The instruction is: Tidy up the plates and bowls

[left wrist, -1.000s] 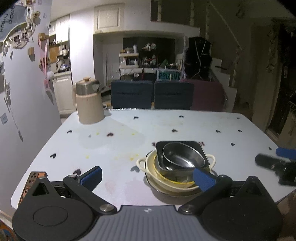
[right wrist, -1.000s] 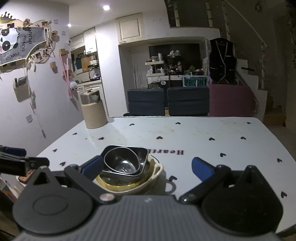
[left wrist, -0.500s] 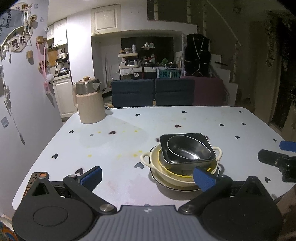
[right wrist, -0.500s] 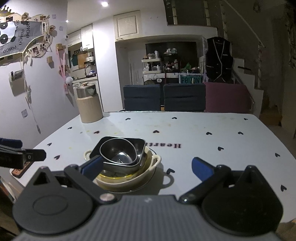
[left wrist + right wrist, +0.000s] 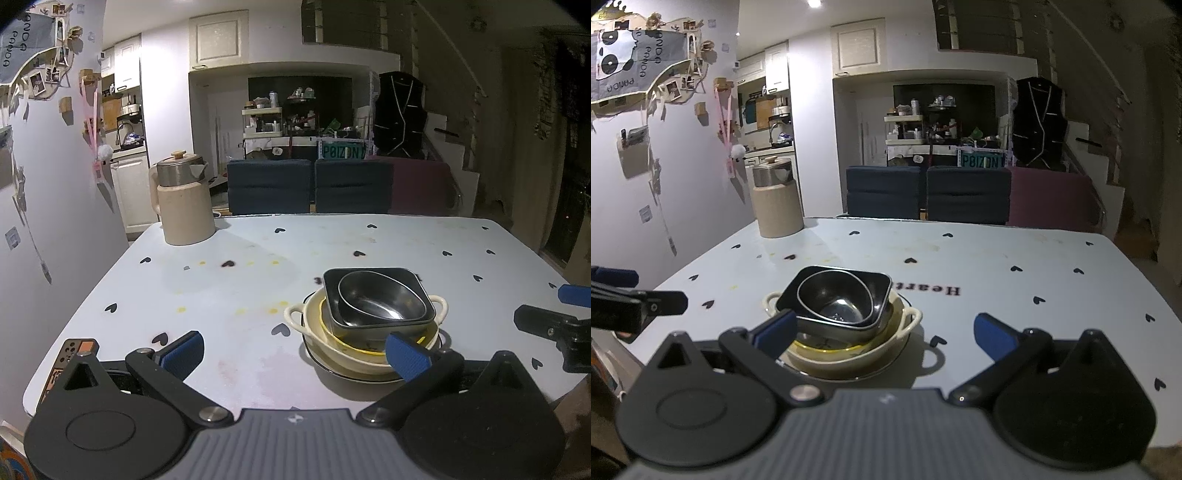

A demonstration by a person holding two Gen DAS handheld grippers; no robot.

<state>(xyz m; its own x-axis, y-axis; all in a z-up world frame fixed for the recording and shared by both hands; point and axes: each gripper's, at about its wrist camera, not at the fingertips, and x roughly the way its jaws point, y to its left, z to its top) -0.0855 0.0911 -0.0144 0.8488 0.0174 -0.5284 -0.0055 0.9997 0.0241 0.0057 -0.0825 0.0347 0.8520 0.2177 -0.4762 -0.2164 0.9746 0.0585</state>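
Observation:
One stack of dishes stands near the table's front edge. A steel bowl point(image 5: 380, 301) point(image 5: 836, 301) nests in a dark square bowl point(image 5: 417, 282) point(image 5: 879, 286), tilted inside a cream two-handled bowl point(image 5: 295, 315) point(image 5: 912, 317) on a dark-rimmed plate point(image 5: 317, 360). My left gripper point(image 5: 295, 350) is open, its right fingertip point(image 5: 406, 356) in front of the stack's near rim. My right gripper point(image 5: 884, 334) is open too, its left fingertip point(image 5: 775, 328) by the stack's left side. Neither holds anything. Each gripper shows at the edge of the other's view.
The white table point(image 5: 240, 280) with black heart prints carries a beige kettle point(image 5: 184, 201) point(image 5: 777, 199) at its far left corner. Dark chairs point(image 5: 310, 186) line the far side. A wall with pinned photos runs along the left. A small card point(image 5: 70, 354) lies at the near left corner.
Both grippers have drawn back and risen a little, so the stack sits farther up in each view. Their jaws have stayed open and the dishes have not moved.

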